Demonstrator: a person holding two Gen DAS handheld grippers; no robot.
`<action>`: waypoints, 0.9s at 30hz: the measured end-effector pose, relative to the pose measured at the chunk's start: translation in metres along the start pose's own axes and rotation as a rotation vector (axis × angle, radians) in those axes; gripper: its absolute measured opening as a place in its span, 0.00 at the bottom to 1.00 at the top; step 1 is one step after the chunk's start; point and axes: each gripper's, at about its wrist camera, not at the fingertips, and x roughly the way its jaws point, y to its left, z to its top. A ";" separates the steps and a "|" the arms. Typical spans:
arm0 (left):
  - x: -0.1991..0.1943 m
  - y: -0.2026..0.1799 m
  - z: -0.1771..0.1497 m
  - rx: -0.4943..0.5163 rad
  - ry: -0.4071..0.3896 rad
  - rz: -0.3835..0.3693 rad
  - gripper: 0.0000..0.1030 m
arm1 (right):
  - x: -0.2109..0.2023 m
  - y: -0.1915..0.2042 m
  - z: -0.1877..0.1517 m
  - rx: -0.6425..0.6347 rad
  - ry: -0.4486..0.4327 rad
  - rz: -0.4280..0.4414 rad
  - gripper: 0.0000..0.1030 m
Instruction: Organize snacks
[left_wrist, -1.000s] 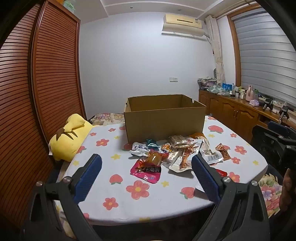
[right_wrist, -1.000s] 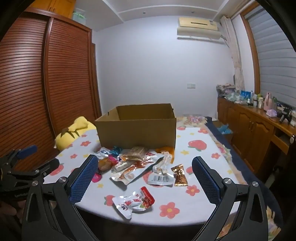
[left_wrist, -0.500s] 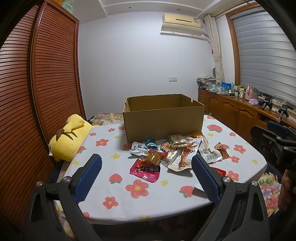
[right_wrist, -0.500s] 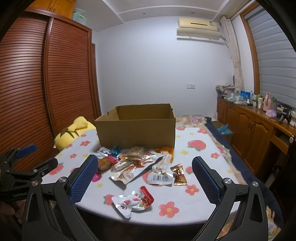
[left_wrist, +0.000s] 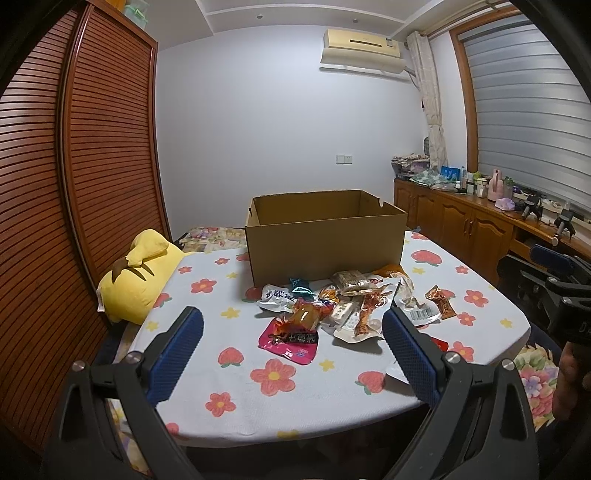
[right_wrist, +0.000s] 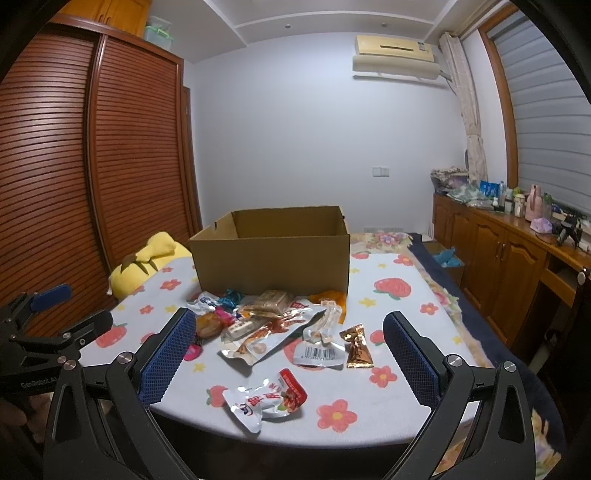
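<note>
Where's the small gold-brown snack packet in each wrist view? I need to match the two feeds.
Left wrist: gold-brown packet at the right edge of the snack pile, beside the barcode pouch.
Right wrist: gold-brown packet right of centre, just right of the barcode pouch.
Shared landmark: the cardboard box behind the pile.

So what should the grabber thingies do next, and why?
Probably lower the right hand-held gripper onto the red-and-white snack packet. It lies alone at the table's near edge, just ahead of the open fingers, apart from the pile. Both hand-held grippers are empty, and the cardboard box waits behind.
</note>
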 end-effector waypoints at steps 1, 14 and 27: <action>0.000 0.000 0.001 0.000 -0.001 0.000 0.96 | 0.000 0.000 0.000 -0.001 0.000 -0.001 1.00; -0.004 0.000 0.004 -0.003 -0.003 -0.003 0.96 | -0.001 -0.001 -0.001 -0.006 0.000 -0.003 1.00; -0.003 0.000 0.003 -0.003 -0.001 -0.005 0.96 | -0.005 0.001 0.001 -0.009 -0.001 -0.004 1.00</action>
